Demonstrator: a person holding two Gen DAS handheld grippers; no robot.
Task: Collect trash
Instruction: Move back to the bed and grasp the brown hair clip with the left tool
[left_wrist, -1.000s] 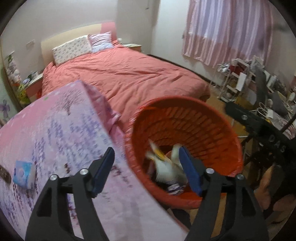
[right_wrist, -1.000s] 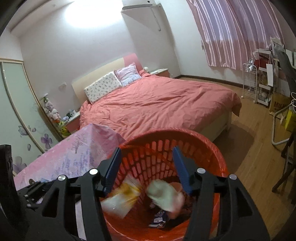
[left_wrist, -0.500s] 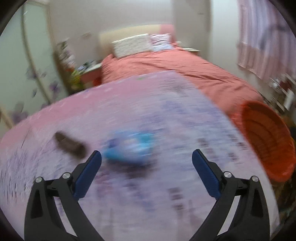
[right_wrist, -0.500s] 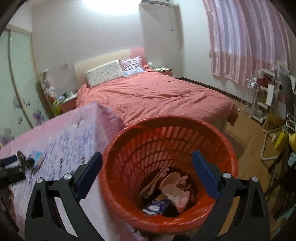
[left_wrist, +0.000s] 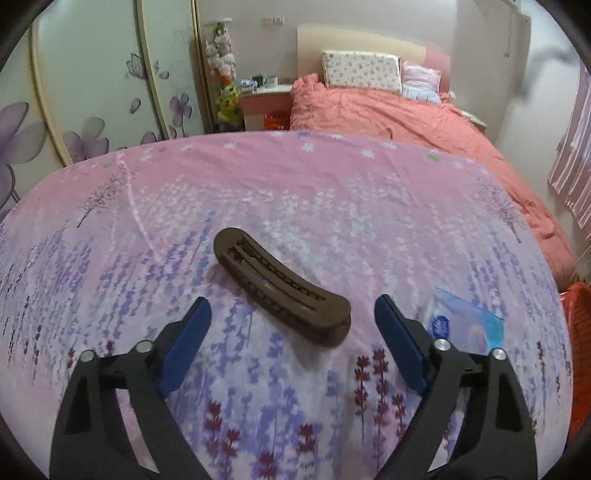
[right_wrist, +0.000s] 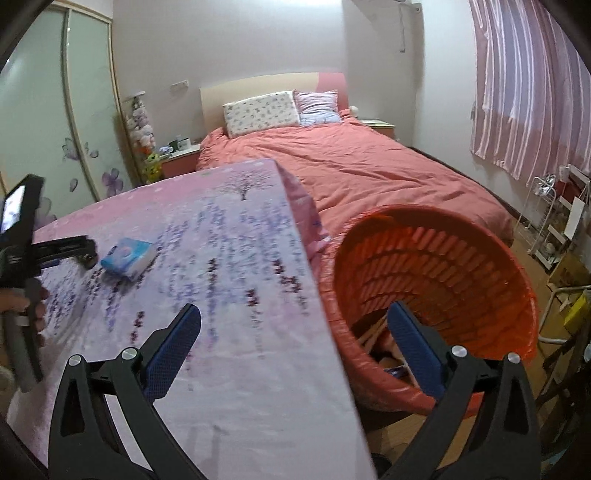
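Left gripper (left_wrist: 291, 317) closing, empty, over brown clip (left_wrist: 282, 286); right gripper (right_wrist: 293, 325) agape; basket (right_wrist: 480, 254) trash only right view.

We see brown curved slotted plastic clip (left_wrist: 282, 286) on flowered cloth table (left_wrist: 295, 192), ahead between left tongs (left_wrist: 291, 314) | blue tissue packet (left_wrist: 467, 325) right of it | orange plastic basket (right_wrist: 461, 236) right of table, ahead of right tongs (right_wrist: 293, 319)
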